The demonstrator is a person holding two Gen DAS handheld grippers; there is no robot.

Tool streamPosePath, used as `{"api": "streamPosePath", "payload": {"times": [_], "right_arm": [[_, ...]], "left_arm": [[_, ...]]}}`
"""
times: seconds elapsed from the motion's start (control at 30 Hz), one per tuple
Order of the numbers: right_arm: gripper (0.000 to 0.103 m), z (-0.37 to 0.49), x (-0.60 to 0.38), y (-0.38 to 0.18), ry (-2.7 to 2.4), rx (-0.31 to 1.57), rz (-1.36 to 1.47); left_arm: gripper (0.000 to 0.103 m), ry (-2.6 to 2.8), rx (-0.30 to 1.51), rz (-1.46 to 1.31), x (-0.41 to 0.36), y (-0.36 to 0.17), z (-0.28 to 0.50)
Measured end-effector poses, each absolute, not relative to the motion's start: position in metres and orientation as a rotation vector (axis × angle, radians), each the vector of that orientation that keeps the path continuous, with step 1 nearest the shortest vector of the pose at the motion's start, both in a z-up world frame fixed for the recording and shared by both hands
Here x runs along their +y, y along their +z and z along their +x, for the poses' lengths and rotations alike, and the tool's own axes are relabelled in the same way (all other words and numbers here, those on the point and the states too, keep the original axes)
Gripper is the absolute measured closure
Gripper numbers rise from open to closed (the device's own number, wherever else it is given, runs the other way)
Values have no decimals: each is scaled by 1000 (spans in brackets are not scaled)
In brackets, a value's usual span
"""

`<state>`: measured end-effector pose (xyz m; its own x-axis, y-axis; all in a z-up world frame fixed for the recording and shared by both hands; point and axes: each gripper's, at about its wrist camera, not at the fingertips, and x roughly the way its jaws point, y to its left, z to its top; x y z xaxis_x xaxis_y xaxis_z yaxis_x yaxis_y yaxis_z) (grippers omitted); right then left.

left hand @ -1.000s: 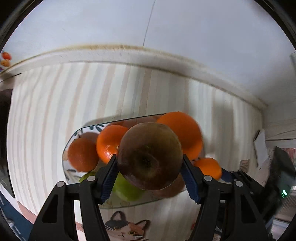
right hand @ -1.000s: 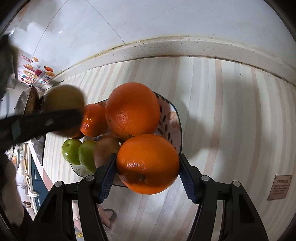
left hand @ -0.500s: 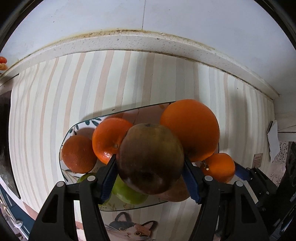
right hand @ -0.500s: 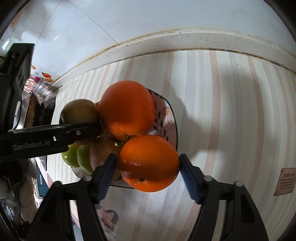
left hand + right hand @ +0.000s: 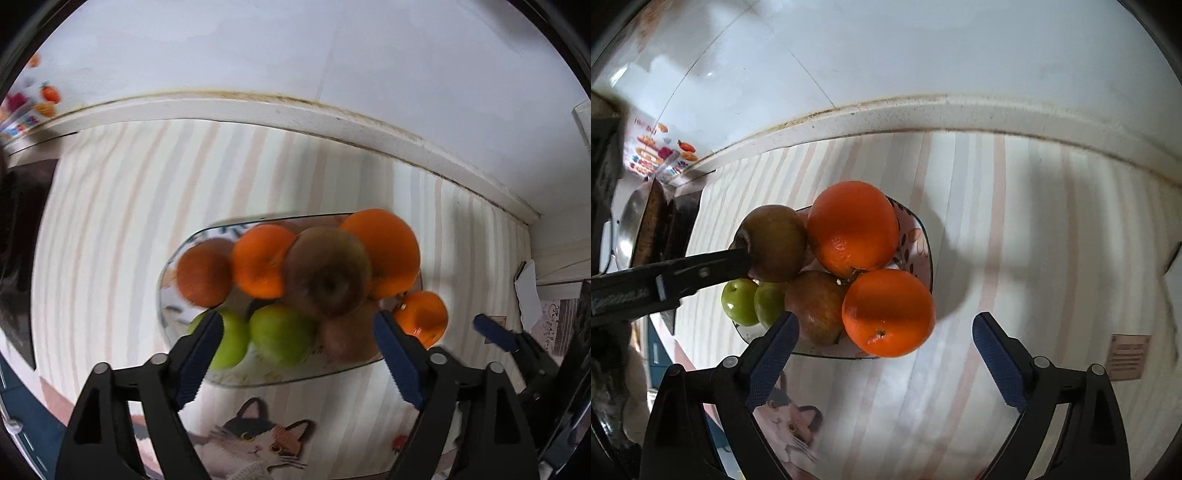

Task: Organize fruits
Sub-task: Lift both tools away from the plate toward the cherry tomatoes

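Observation:
A patterned plate (image 5: 258, 380) holds a pile of fruit. A brown apple (image 5: 327, 273) rests on top between two oranges, with green apples (image 5: 282, 334) in front. My left gripper (image 5: 297, 332) hovers above the pile, its jaws opening and nothing touching its pads. In the right wrist view an orange (image 5: 888, 310) lies at the plate's near edge (image 5: 923, 243), below a larger orange (image 5: 853, 225). My right gripper (image 5: 884, 325) is above it, jaws opening, pads clear of the orange on both sides. A black left finger (image 5: 683, 273) reaches in beside the brown apple (image 5: 774, 242).
The plate sits on a striped mat with a cat picture (image 5: 255, 439) near its front. A white wall ledge (image 5: 295, 114) runs behind. A dark stove and a pan (image 5: 646, 229) stand at the left; a small label (image 5: 1128, 356) lies at the right.
Both grippers have opened and lifted away. The brown apple has left the left pads and lies on the pile. The orange has left the right pads and lies at the plate's edge.

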<state>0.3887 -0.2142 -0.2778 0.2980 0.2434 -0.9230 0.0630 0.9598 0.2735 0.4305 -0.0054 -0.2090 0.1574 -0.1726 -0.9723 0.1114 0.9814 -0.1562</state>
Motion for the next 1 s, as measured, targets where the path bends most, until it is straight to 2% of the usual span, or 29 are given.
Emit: {"api": "streamPosePath", "payload": {"times": [0.43, 1.0], "right_arm": [[6, 336, -184, -209, 86, 1154, 135], [6, 245, -161, -123, 110, 998, 85]], "left_arm": [[18, -1, 1242, -59, 49, -179, 333], [19, -16, 1065, -30, 45, -109, 251]]}}
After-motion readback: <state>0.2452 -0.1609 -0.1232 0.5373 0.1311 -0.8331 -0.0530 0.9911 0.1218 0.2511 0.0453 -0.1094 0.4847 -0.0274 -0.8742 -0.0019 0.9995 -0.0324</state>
